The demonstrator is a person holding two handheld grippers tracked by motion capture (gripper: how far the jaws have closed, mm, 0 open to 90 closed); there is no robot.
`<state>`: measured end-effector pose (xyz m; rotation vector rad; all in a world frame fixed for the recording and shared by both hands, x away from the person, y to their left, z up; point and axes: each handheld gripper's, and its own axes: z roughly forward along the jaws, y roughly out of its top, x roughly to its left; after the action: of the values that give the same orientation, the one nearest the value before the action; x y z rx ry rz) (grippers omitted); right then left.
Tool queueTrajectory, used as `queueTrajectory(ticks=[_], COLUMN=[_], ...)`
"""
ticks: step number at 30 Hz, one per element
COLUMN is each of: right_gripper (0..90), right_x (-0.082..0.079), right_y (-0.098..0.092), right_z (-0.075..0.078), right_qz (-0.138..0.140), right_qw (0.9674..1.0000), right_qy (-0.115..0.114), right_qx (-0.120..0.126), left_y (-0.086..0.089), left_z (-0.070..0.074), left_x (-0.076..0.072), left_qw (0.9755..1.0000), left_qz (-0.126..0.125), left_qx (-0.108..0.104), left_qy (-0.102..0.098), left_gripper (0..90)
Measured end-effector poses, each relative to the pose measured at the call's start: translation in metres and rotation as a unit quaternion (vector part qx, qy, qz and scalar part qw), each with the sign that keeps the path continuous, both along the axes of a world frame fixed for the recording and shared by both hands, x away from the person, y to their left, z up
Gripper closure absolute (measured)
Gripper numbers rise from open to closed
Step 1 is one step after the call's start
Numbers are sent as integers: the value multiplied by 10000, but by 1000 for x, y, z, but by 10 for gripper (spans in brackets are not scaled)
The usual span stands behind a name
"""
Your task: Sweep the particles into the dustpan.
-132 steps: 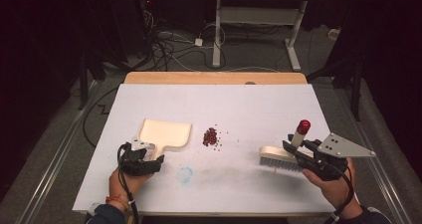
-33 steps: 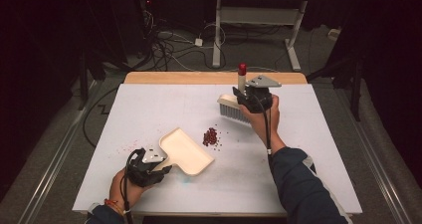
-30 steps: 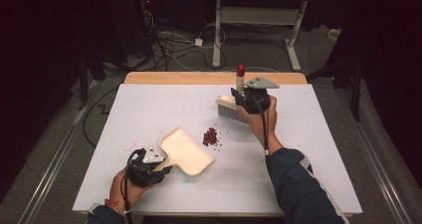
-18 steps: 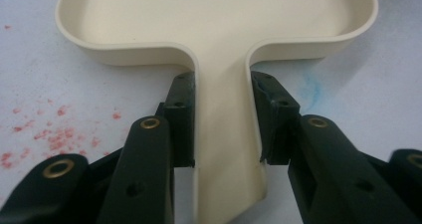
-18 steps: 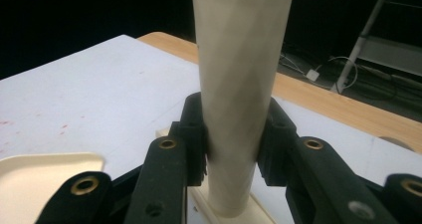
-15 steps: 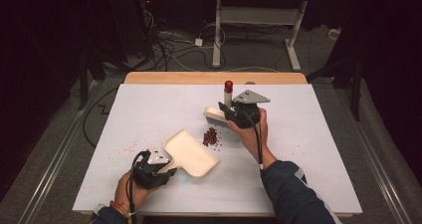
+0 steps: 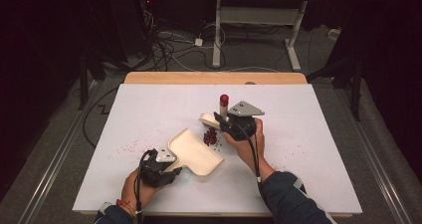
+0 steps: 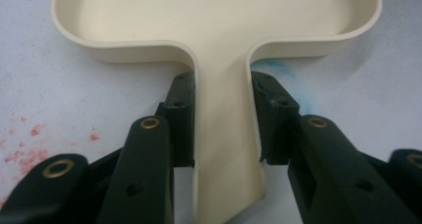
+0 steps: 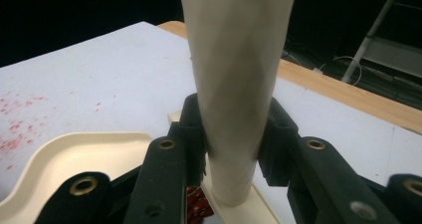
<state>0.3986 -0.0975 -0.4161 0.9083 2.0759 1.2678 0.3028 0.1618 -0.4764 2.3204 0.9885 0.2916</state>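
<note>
Since the earlier frame my right hand has brought the brush (image 7: pixel 215 115) in from the far right of the table (image 7: pixel 318 134) to just behind the red crumb pile (image 7: pixel 211 137), and the dustpan (image 7: pixel 195 152) has swung round so its open edge faces the pile.

Left to right now: faint red smears (image 7: pixel 130 147) on the sheet at 9 o'clock of the pan. My left gripper (image 7: pixel 160 165) sits at 7 o'clock of the pan, jaws clamped on the pan's handle (image 8: pixel 222 134), pads tight on both sides in the left gripper view. Pan lies flat, mouth toward 1 o'clock, lip just beside the crumbs. Pile sits between pan lip and brush head. My right gripper (image 7: pixel 230 125) is at 1 o'clock of the pile, jaws closed around the brush handle (image 9: pixel 234 84), handle upright, red cap (image 7: pixel 224 99) on top.

My read: setup is done, sweep stroke not started. Next move is a short drag toward 7 o'clock into the pan, pan held still so crumbs don't slip under the lip.
</note>
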Motion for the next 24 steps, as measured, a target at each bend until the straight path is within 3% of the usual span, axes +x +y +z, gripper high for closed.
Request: queueTrajectory(ticks=[12,19,24], right_gripper=[689,683,689], right_x=[-27,-41,-51], right_y=[14,19,22], right_z=[-2,-5,-2], right_qz=[142,34,160], right_qw=[9999,10000,9999], right_qy=[59,22,21], right_qx=[3,-91,-57], left_y=[-17,-23,-24], left_z=[-4,-6,-6], left_x=[7,12,14], left_qw=[9999,9999,9998], left_qz=[44,153,183], left_qx=[135,23,-17], left_qy=[-2,-20,-34], left_gripper=[635,634,634])
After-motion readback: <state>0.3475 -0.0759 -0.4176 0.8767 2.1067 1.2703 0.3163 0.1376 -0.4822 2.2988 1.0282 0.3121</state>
